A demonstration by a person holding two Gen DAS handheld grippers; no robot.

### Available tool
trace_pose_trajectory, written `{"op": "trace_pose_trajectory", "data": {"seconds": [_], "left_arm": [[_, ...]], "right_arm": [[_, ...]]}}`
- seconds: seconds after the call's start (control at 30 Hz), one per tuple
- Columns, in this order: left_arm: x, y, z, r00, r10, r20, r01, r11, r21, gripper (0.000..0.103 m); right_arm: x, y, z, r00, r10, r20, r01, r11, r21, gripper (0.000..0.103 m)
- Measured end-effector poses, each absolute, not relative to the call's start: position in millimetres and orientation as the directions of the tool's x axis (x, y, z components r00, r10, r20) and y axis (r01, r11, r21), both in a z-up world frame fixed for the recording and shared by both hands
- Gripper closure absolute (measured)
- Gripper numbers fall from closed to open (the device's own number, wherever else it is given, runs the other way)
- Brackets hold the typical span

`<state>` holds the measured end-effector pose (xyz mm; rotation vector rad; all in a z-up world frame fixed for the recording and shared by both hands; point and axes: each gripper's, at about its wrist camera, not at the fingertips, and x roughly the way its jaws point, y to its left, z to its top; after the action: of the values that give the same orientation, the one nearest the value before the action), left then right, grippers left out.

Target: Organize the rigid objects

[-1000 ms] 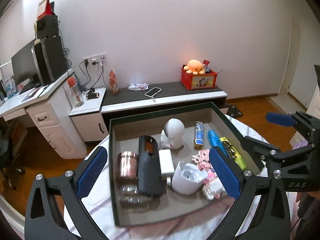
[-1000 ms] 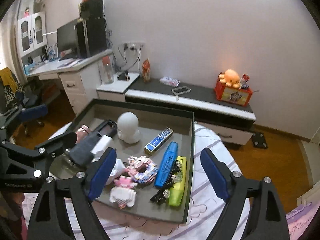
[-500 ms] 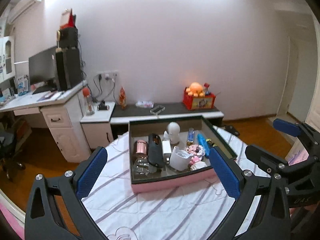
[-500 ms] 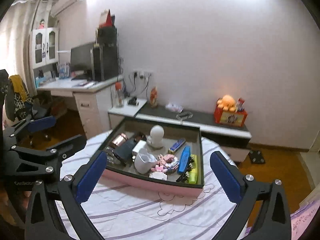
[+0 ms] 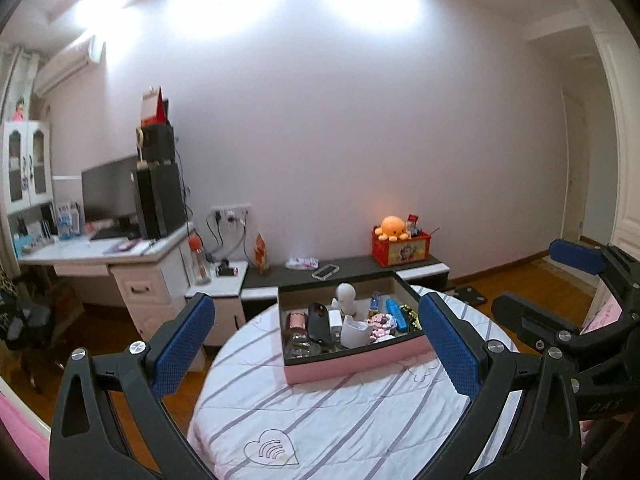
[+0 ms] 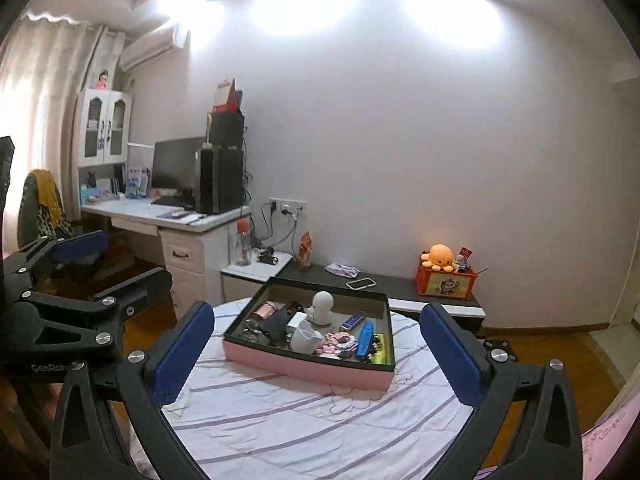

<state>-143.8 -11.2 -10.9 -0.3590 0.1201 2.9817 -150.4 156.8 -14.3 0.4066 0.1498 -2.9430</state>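
Observation:
A pink-walled box [image 5: 352,366] with a dark rim sits on the round table [image 5: 340,420] with a striped cloth. It holds a white figurine [image 5: 346,296], a copper cup [image 5: 296,321], a black case [image 5: 319,320], a white mug [image 5: 355,332] and a blue pen [image 5: 396,314]. The box [image 6: 308,366] also shows in the right wrist view. My left gripper [image 5: 316,340] is open and empty, well back from the box. My right gripper [image 6: 316,340] is open and empty, also well back.
A white desk [image 5: 100,256] with a monitor and tower stands at the left. A low dark cabinet [image 5: 360,268] by the wall carries a phone and a red box with an orange plush [image 5: 394,228]. A chair [image 6: 40,208] stands far left.
Both grippers have pulled far back and up from the box; it now looks small and distant on the table. Both stay open and empty.

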Motion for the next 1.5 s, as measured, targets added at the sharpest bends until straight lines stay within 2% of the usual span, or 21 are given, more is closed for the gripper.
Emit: {"op": "trace_pose_trajectory", "data": {"seconds": [0.23, 0.6, 0.8, 1.07, 1.4, 1.5], "left_arm": [[-104.2, -8.5, 2.7, -0.985, 0.066, -0.159, -0.084, -0.991, 0.108, 0.000], [-58.0, -15.8, 25.0, -0.997, 0.058, -0.054, -0.063, -0.993, 0.104, 0.000], [-46.8, -19.9, 30.6, -0.997, 0.066, -0.051, -0.070, -0.994, 0.084, 0.000], [-30.9, -21.8, 27.5, -0.998, 0.058, 0.021, -0.057, -0.995, 0.080, 0.000], [-21.9, -25.7, 16.3, -0.997, 0.023, 0.067, -0.017, -0.996, 0.084, 0.000], [-23.9, -28.6, 15.3, -0.998, 0.029, 0.055, -0.025, -0.997, 0.074, 0.000]], "right_arm": [[-116.6, 153.8, -4.3, -0.961, -0.160, -0.226, 0.183, -0.979, -0.085, 0.000], [-74.2, 148.6, 13.9, -0.980, -0.161, -0.115, 0.171, -0.981, -0.088, 0.000], [-59.5, 144.9, 19.5, -0.985, -0.153, -0.074, 0.160, -0.982, -0.099, 0.000], [-48.8, 141.4, 20.7, -0.988, -0.149, -0.040, 0.153, -0.982, -0.110, 0.000], [-46.4, 138.8, 11.6, -0.988, -0.154, -0.028, 0.156, -0.983, -0.092, 0.000], [-46.6, 138.9, 10.9, -0.986, -0.162, -0.031, 0.164, -0.983, -0.087, 0.000]]}}
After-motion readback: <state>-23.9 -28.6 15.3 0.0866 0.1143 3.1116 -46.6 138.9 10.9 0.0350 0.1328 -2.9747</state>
